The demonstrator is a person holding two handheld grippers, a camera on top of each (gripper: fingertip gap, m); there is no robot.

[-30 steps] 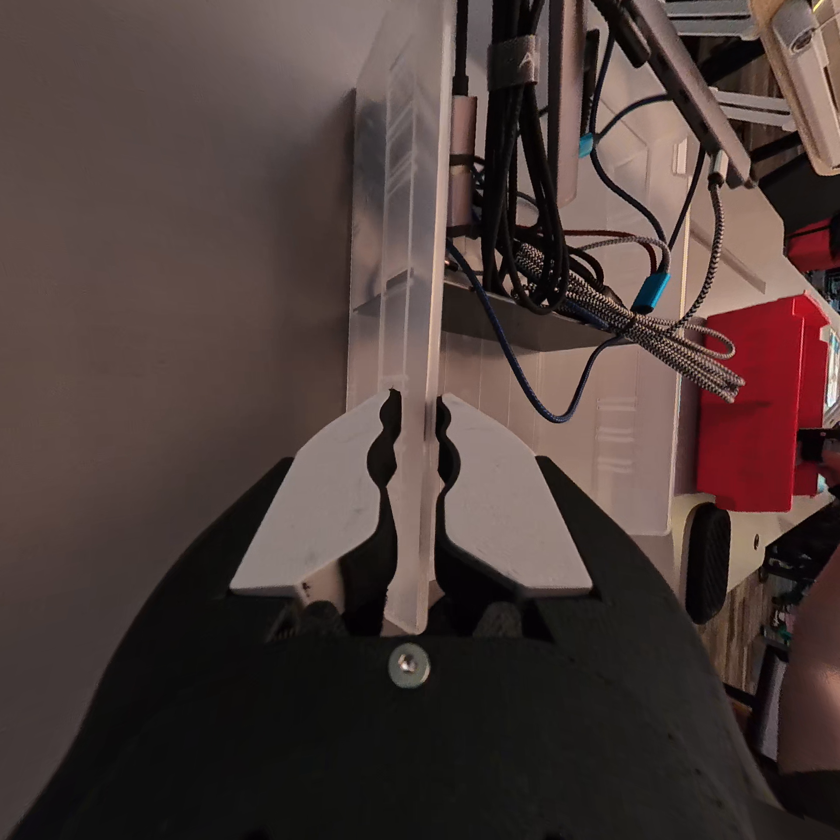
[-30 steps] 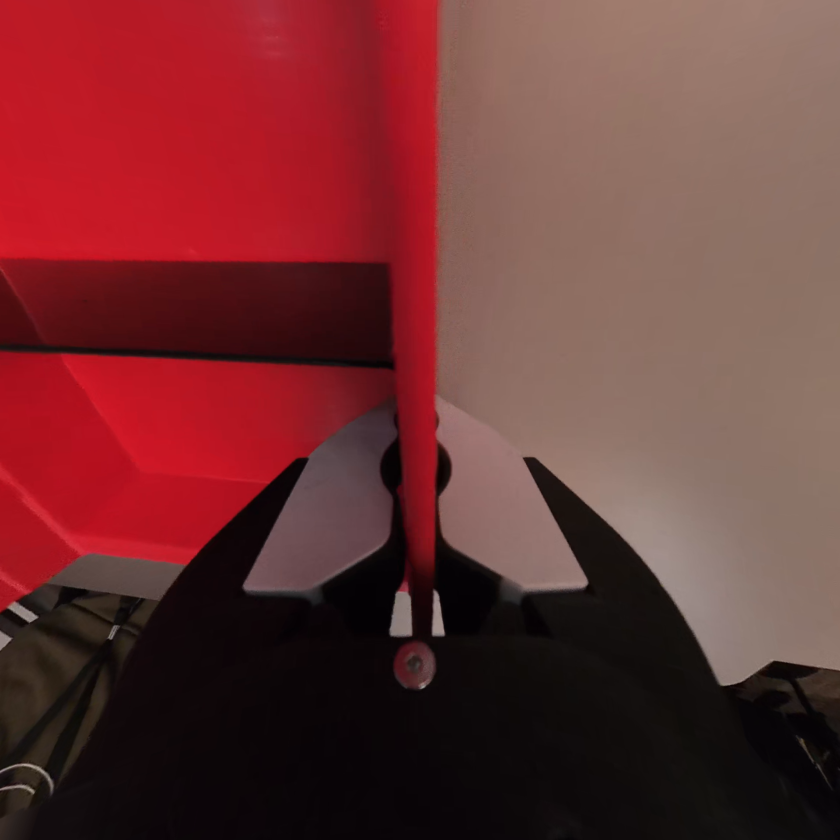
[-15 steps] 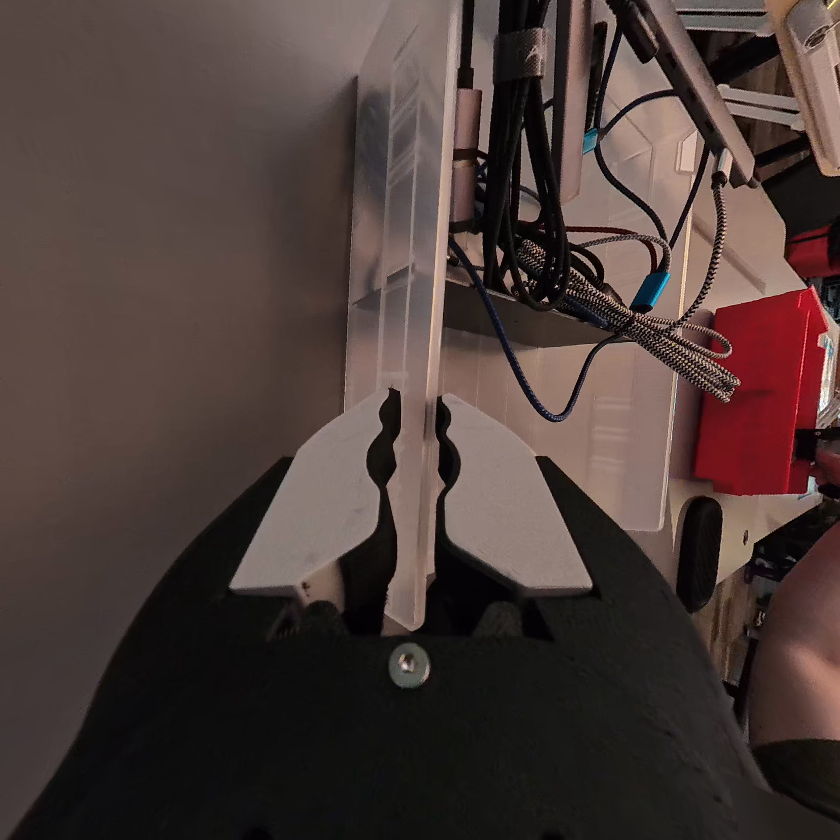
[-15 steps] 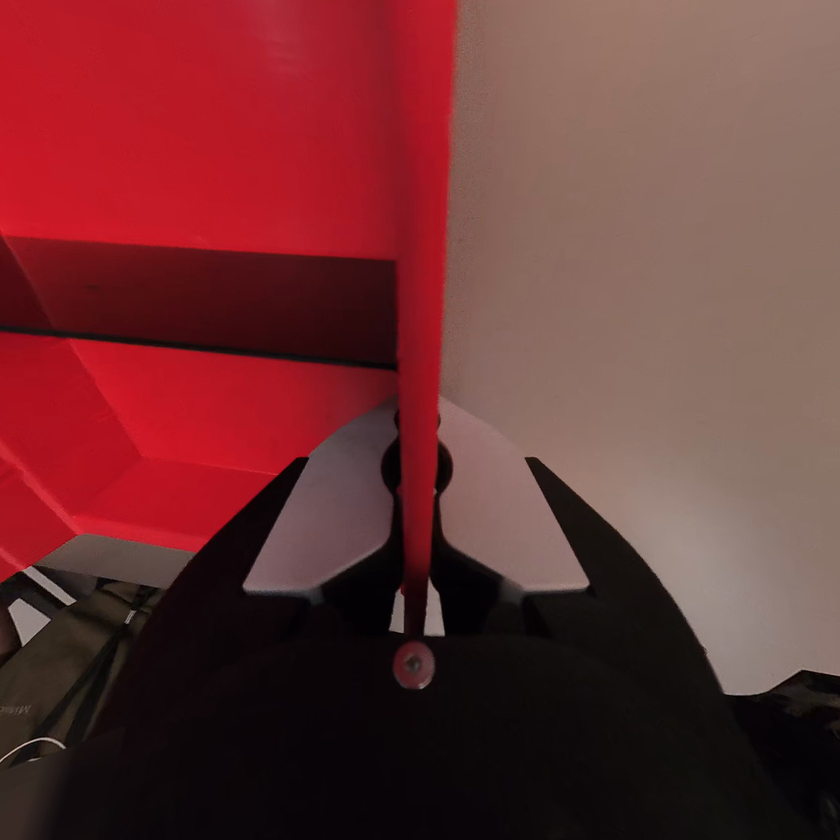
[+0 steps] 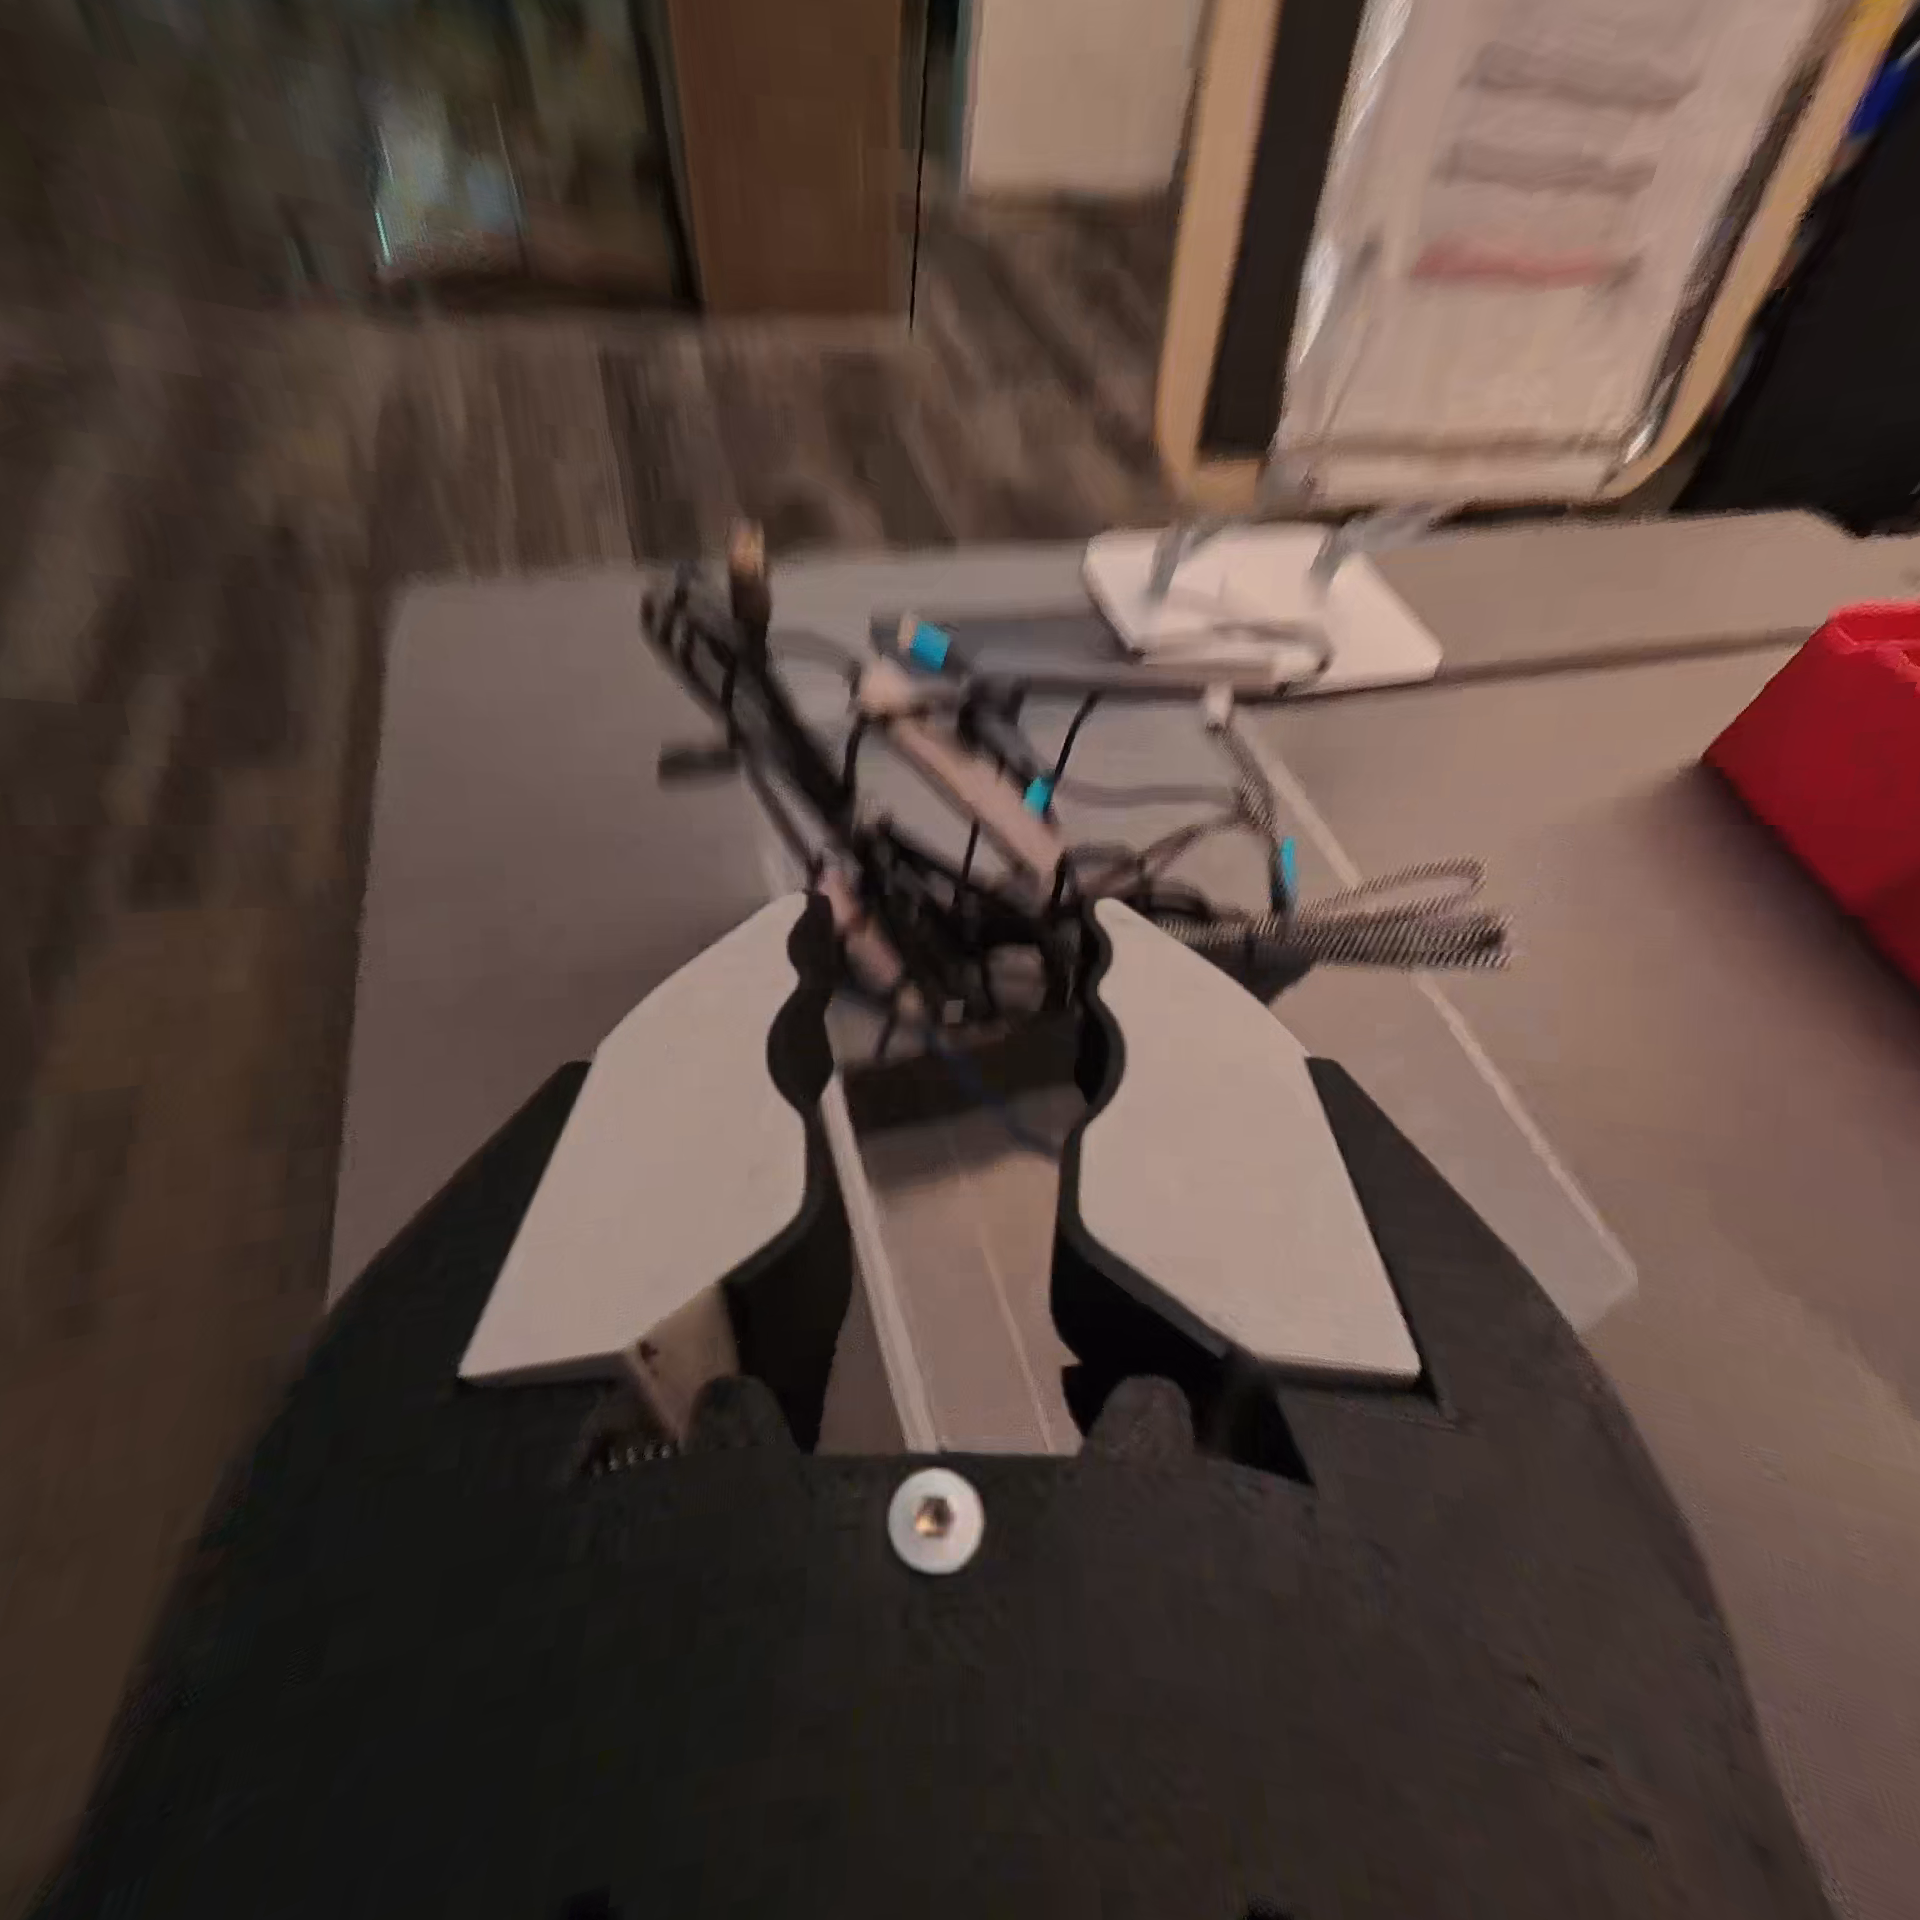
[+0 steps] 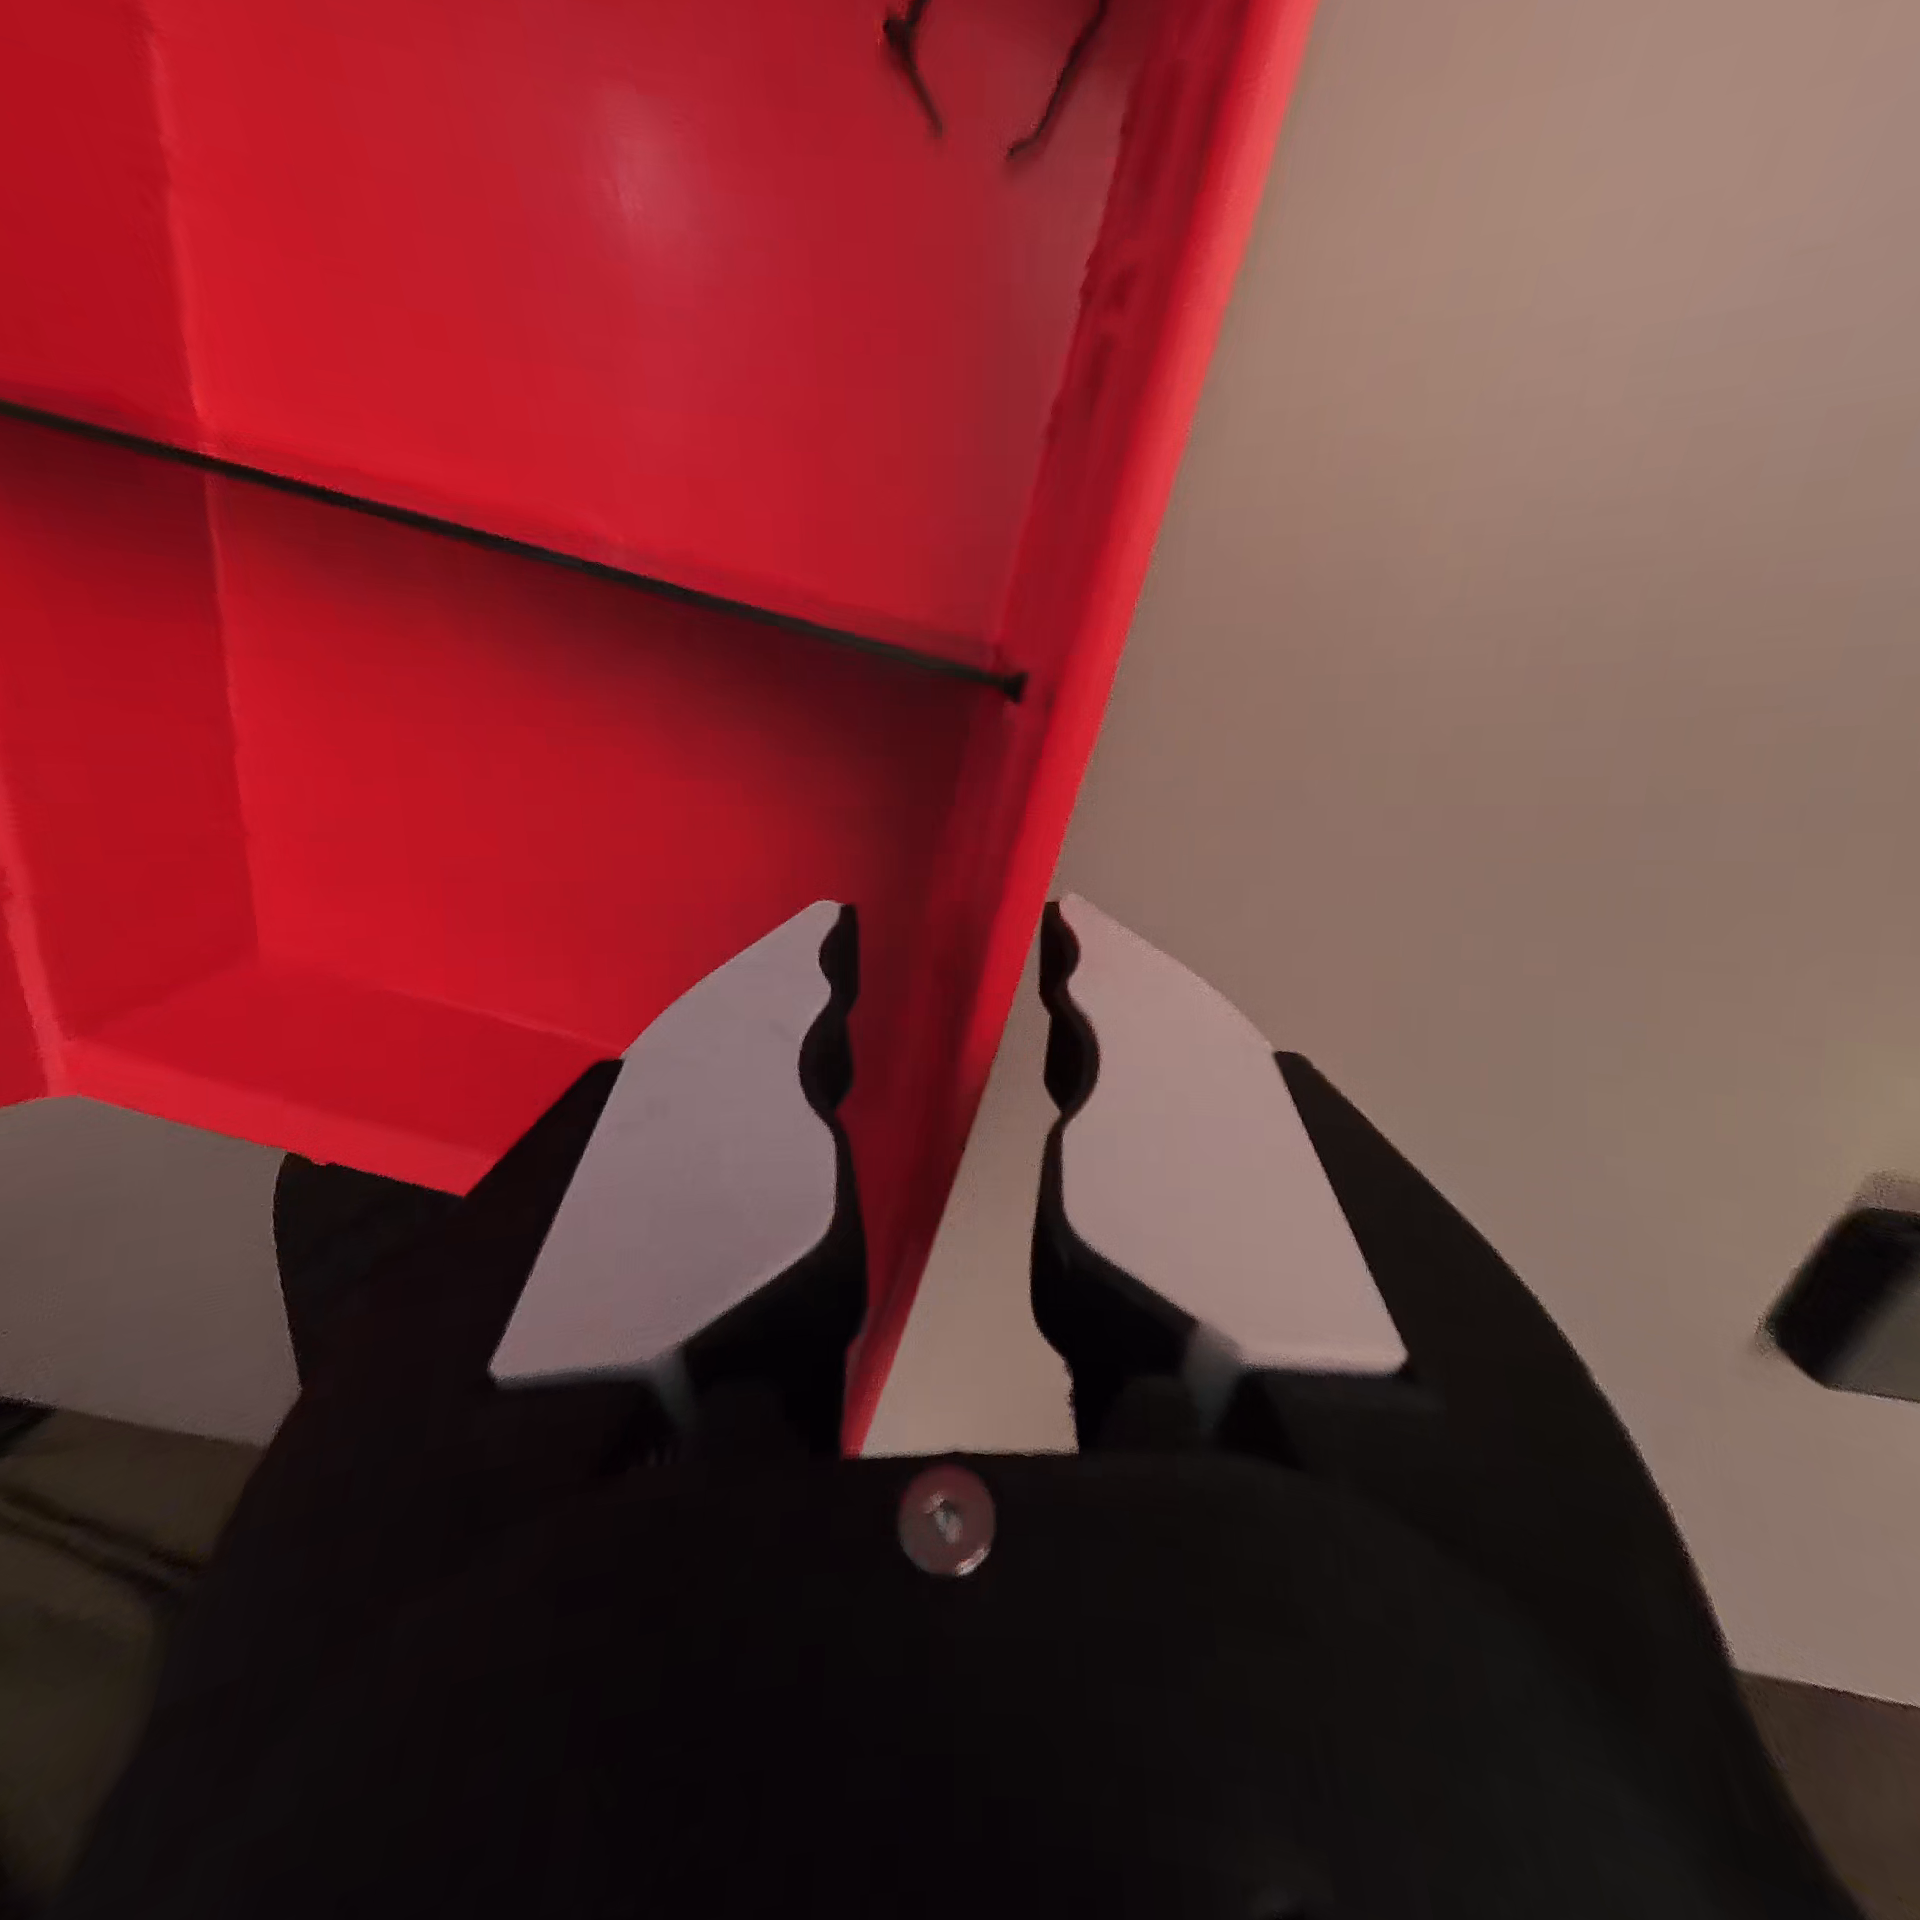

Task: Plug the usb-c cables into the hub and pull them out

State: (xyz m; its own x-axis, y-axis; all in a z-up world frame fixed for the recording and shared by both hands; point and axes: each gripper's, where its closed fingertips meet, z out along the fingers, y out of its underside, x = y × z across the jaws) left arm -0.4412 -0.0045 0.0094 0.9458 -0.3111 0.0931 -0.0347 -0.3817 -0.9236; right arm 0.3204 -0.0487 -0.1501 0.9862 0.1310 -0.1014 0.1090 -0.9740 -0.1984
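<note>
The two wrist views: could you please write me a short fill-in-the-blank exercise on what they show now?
1. The left gripper has its jaws ____.
2. The wall of the ____ bin runs between the right gripper's open jaws.
3. The tangled cables lie in a clear ____.

Missing words: open; red; tray

**Both tongs let go of their bins**

The left tongs (image 5: 951,935) opened and released the clear bin's (image 5: 1455,1174) wall, which had been clamped a second earlier; their view swung to look across the counter (image 5: 540,831). The right tongs (image 6: 948,935) spread apart too, freeing the red bin's (image 6: 623,416) wall, now loose between them
</note>
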